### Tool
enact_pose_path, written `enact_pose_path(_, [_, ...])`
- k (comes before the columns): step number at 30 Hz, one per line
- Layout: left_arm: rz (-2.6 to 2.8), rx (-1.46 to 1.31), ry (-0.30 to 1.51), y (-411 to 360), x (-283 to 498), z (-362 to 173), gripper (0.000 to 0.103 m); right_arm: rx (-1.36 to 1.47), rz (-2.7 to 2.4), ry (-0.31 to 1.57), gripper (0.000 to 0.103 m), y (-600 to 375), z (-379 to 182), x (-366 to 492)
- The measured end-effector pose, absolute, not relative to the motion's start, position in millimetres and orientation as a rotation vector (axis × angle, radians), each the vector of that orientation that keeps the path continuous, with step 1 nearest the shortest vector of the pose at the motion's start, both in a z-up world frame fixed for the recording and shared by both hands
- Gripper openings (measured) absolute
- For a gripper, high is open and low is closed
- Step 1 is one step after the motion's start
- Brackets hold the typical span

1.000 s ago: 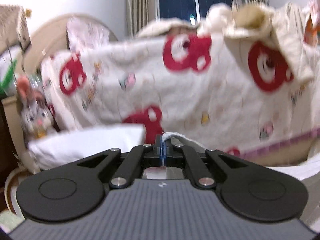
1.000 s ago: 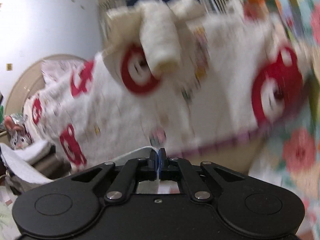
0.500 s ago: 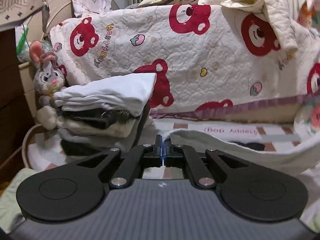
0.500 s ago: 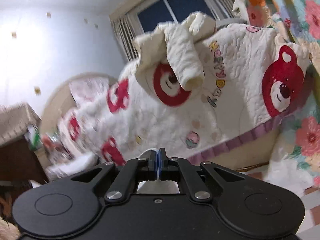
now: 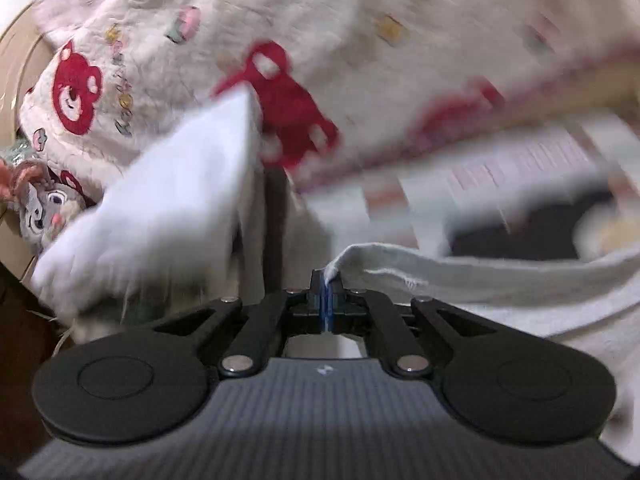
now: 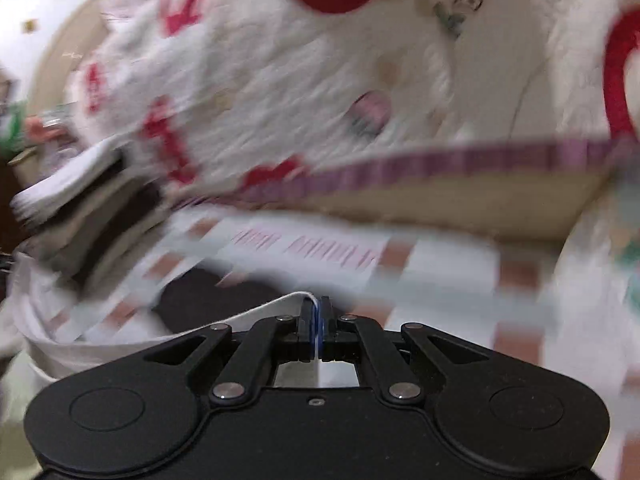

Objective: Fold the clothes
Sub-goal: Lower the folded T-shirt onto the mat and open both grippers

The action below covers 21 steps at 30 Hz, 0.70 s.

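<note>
The left gripper [image 5: 327,295] has its jaws pressed together on a corner of a white garment [image 5: 500,280], the cloth pinched between the blue pads. From that pinch the garment's hemmed edge runs away to the right and slightly upward, a thick, soft band with a few frayed threads, while the rest of the fabric sags below it toward the lower right of the view.

In the right wrist view, the right gripper [image 6: 319,330] is likewise clamped tight on the same white garment [image 6: 120,344]; here the edge leaves the jaws to the left and curves down in a shallow sling. So the garment hangs stretched between the two grippers, its long axis running side to side, above the bed [image 6: 440,264], whose sheet shows a pale checked pattern with pink lettering. Both views are heavily motion-blurred.

Behind lies a cream quilted blanket [image 5: 320,40] printed with red bears and edged with a purple striped band. To the left a stack of folded clothes [image 5: 168,208], topped by a smooth white piece, stands on the bed, with a grey plush rabbit [image 5: 44,204] just beside it against a curved beige headboard [image 5: 16,40].
</note>
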<state>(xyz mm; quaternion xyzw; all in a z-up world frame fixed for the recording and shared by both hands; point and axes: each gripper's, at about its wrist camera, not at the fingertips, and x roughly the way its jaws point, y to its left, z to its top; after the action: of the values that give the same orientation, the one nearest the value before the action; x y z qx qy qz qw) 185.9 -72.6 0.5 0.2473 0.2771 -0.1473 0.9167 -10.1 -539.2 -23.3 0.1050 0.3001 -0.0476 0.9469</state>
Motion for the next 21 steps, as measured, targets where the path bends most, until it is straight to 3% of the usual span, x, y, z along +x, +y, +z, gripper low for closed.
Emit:
enact_pose_path(3, [-0.278,0.531,0.520,-116.6,256.5,5.5,0.001,0.211,-0.215,0.516,0.001,-577.5,9.9,49.7])
enact_pose_path(5, [-0.258,0.511,0.509,-138.6,295.4,4.7,0.001,0.047,-0.275,0.544,0.001,-586.4,19.2,89.0])
enact_pose_path(9, [-0.211,0.406,0.548,-161.2,350.1,-9.4,0.001,-0.175,-0.302,0.643,0.000,-582.8,6.1,146.4])
enact_pose_path(16, [-0.132,0.406,0.613,-170.8,393.9,-65.0,0.001,-0.187,-0.344,0.710,0.001,-580.6,-30.0,180.0])
enact_pose_path(17, [-0.126,0.398,0.619,-170.4,396.1,-72.7,0.004,-0.190,-0.341,0.720,0.005,-580.7,-33.1,177.2])
enact_pose_path(19, [-0.129,0.305,0.661,-164.2,398.2,-85.9,0.010,-0.194,-0.336,0.742,0.028,-581.4,-39.2,171.0])
enact_pose_path(21, [-0.137,0.128,0.743,-150.2,398.0,-99.5,0.038,-0.163,-0.271,0.848,0.035,-583.9,-52.6,171.6])
